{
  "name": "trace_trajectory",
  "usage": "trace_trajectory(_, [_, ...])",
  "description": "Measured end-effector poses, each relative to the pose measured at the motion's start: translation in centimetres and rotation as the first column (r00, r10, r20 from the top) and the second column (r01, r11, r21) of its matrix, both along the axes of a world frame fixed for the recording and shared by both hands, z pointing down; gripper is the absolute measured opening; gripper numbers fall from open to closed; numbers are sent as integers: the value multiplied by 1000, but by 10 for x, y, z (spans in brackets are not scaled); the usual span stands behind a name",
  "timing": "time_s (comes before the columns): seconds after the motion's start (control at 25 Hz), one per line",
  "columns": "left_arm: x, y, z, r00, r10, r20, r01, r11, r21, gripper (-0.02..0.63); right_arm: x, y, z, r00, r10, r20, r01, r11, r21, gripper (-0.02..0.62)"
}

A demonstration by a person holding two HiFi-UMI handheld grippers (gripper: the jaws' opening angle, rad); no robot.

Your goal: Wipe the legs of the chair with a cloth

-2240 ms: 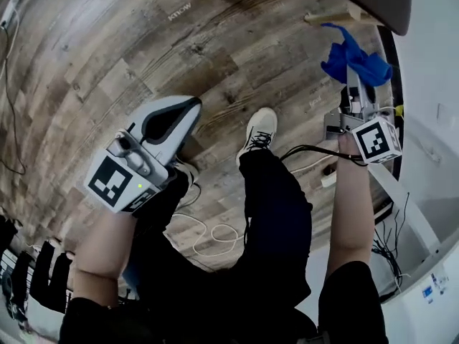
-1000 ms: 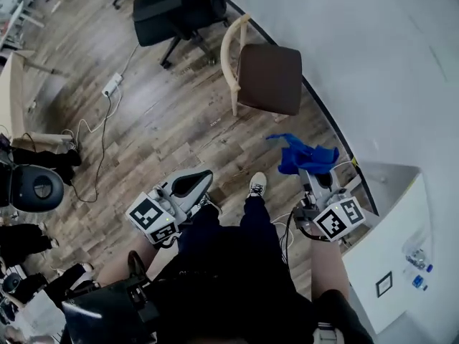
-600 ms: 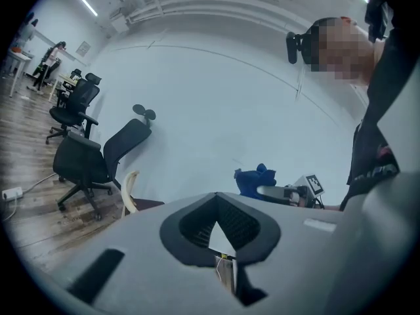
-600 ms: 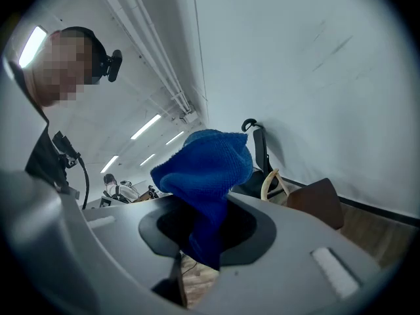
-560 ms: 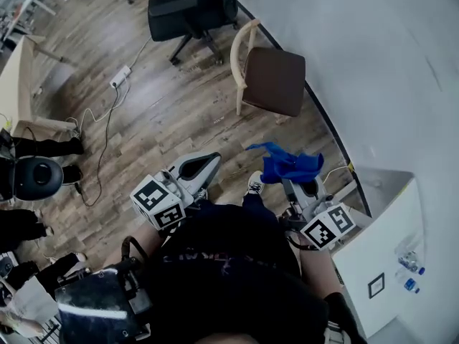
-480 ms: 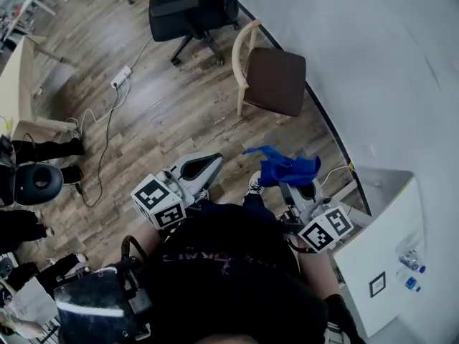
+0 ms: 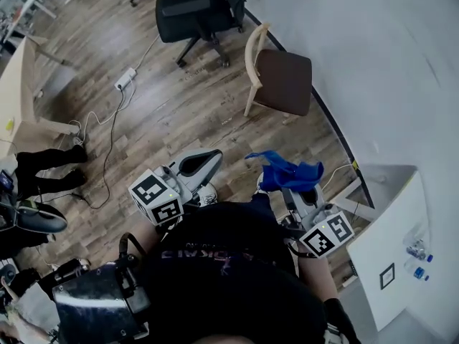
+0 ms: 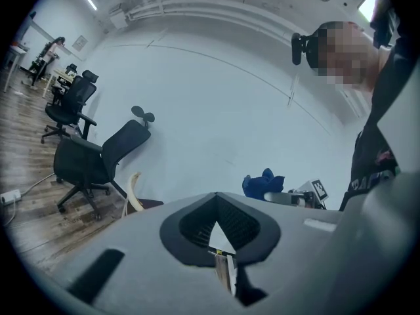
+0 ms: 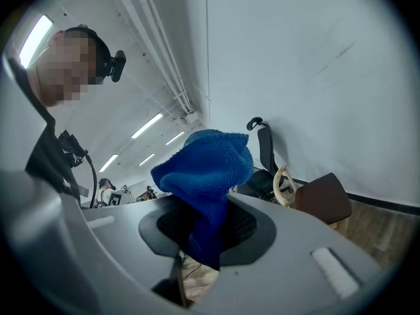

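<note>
We hold the blue cloth (image 7: 285, 173) pinched in our right claw (image 7: 292, 189), bunched ready for wiping, our left claw (image 7: 201, 162) pressed together on nothing, while the chair (image 7: 283, 83) stands well ahead by the wall, legs apparently unwiped.

I can read no words anywhere; the print on the person's dark shirt (image 7: 204, 252) is too blurred.

Cloth (image 7: 287, 172) in the right gripper's (image 7: 295, 190) jaws, chair (image 7: 284, 82) ahead by wall (image 7: 387, 63) (office chair (image 7: 192, 11) beyond).
</note>
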State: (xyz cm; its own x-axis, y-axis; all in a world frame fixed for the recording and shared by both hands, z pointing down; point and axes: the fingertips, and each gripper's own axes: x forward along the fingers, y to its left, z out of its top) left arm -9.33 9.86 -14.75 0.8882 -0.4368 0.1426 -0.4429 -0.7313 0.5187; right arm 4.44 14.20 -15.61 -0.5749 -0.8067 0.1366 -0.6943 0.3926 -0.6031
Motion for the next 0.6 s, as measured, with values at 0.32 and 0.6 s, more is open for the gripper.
trace_trajectory(0.32, [-43, 17, 16, 1000, 3, -17, -3, 1000, -5, 5, -40, 25, 9, 1000, 18, 6, -18, 1000, 15, 97])
trace_trajectory(0.6, [-65, 34, 20, 1000, 19, -24, -19, 1000, 10, 6, -63, 43, 14, 999, 37, 3, -37, 999, 18, 97])
